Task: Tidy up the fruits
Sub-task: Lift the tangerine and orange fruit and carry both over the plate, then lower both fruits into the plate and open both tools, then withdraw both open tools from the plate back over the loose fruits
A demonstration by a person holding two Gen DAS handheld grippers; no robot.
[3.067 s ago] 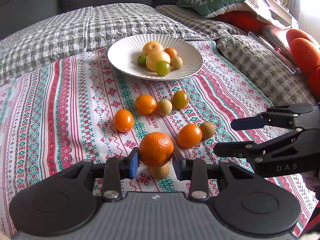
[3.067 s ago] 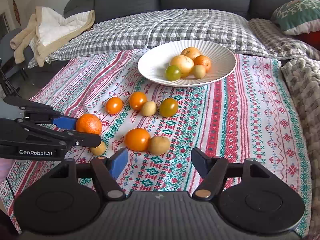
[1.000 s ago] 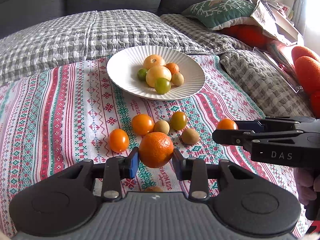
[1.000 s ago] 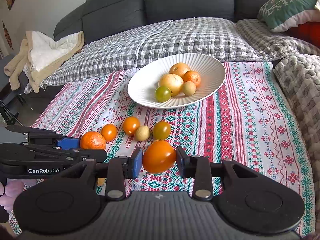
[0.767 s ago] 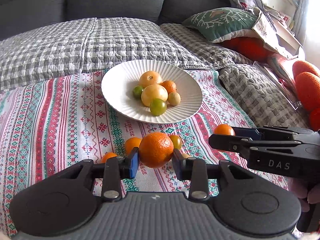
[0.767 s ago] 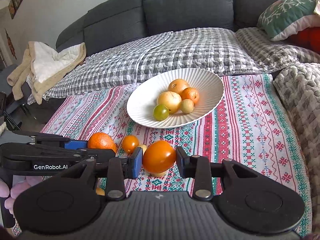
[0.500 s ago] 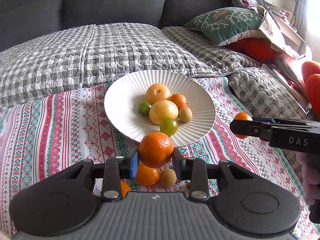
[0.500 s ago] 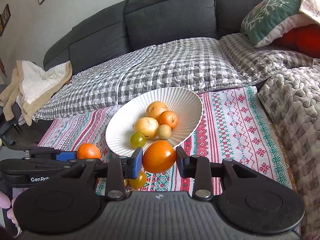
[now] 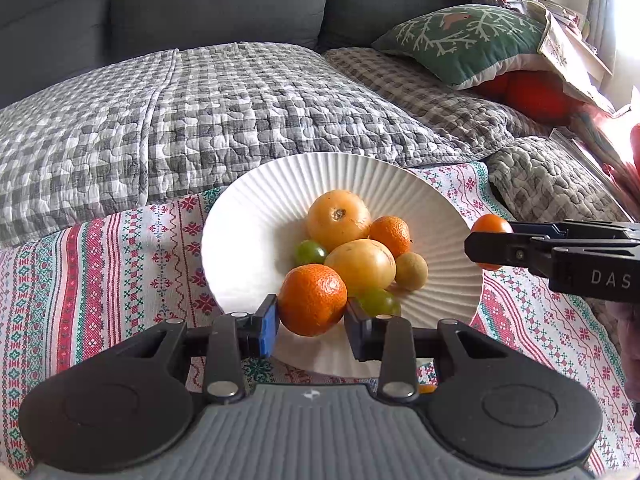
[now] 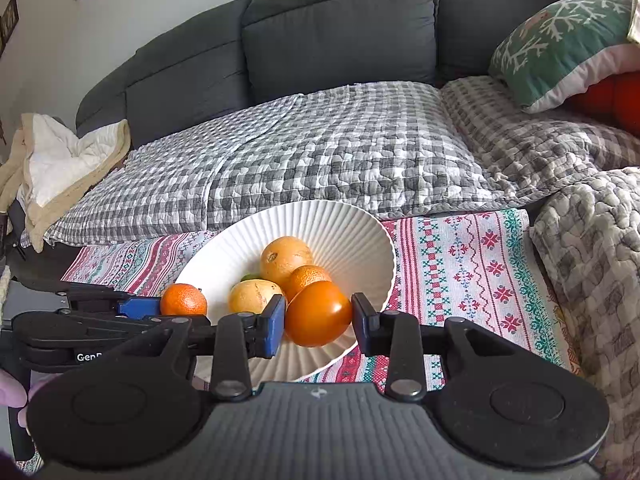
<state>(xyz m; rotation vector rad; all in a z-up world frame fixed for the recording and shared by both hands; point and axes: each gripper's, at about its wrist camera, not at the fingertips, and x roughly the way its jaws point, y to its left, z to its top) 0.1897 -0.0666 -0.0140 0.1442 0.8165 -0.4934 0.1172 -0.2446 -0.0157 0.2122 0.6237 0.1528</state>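
Observation:
My left gripper (image 9: pixel 311 320) is shut on a rough-skinned mandarin (image 9: pixel 313 299) and holds it above the near part of the white ribbed plate (image 9: pixel 248 240). My right gripper (image 10: pixel 319 324) is shut on a smooth orange tomato (image 10: pixel 319 313) above the plate's (image 10: pixel 356 236) near right rim. The plate holds several fruits: a big yellow-orange one (image 9: pixel 338 220), a small mandarin (image 9: pixel 390 235), a yellow one (image 9: pixel 360 262), two green ones and a small tan one (image 9: pixel 411 271). Each gripper shows in the other view, the right (image 9: pixel 490 246) and the left (image 10: pixel 182 300).
The plate sits on a red, green and white patterned cloth (image 9: pixel 120 280) on a sofa. A grey checked quilt (image 9: pixel 200 120) lies behind it. A green cushion (image 9: pixel 464 40) and a knitted throw (image 9: pixel 552 184) are at the right. A beige blanket (image 10: pixel 60 160) is at the far left.
Both grippers have moved forward with their fruit, from over the loose fruits on the cloth to over the plate. The loose fruits have dropped out of view.

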